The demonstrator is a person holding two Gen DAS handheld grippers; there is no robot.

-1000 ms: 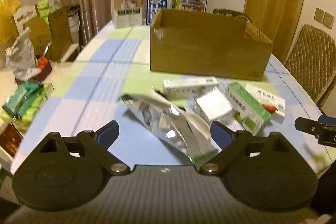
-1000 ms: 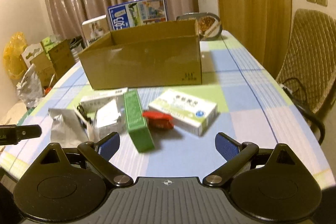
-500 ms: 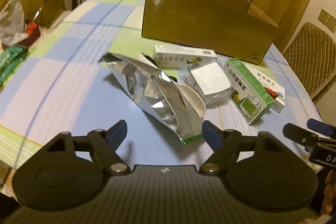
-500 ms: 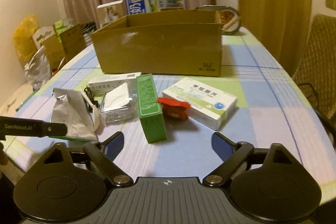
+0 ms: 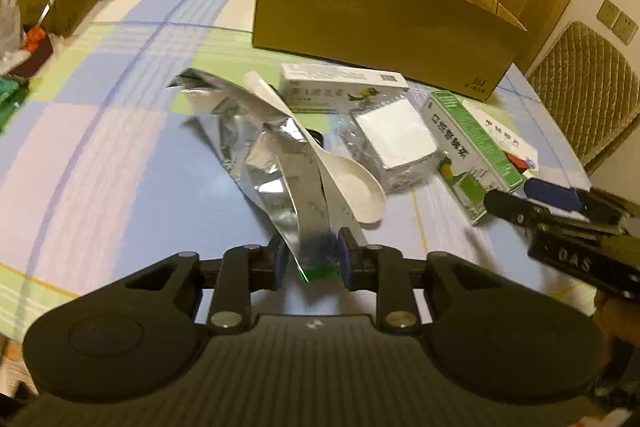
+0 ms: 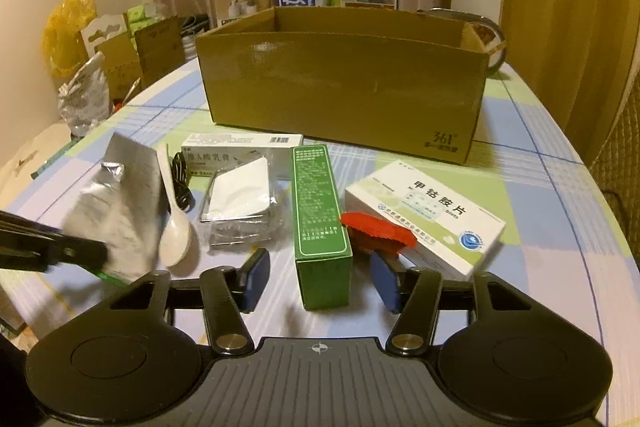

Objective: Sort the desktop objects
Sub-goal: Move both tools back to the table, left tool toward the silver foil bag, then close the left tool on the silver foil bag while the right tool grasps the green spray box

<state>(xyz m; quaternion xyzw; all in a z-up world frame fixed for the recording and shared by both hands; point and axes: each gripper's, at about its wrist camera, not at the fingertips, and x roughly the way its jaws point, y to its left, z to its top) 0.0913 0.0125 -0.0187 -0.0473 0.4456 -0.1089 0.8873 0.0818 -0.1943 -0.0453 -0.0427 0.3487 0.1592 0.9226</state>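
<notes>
Closing: both pairs of jaws are narrowing at this moment
Left gripper point(image 5: 311, 259): low over the table, its blue pads either side of the near end of the silver foil pouch point(image 5: 256, 163); the foil sits between the pads, whether they press on it yet I cannot tell
Right gripper point(image 6: 320, 277): fingers a moderate gap apart, straddling the near end of the green box point(image 6: 320, 223) with clear space on both sides, not gripping it
White spoon point(image 5: 340, 171): lying on the foil pouch, bowl toward the camera
Clear packet point(image 6: 240, 203): between spoon and green box
Red item point(image 6: 378, 231): wedged between the green box and the white medicine box point(image 6: 432, 219)
Long white box point(image 6: 244, 149): behind the packet, near the carton
Cardboard box point(image 6: 344, 83): open-topped, behind the scattered items
Table point(image 6: 540, 187): checked cloth in blue, green and white
</notes>
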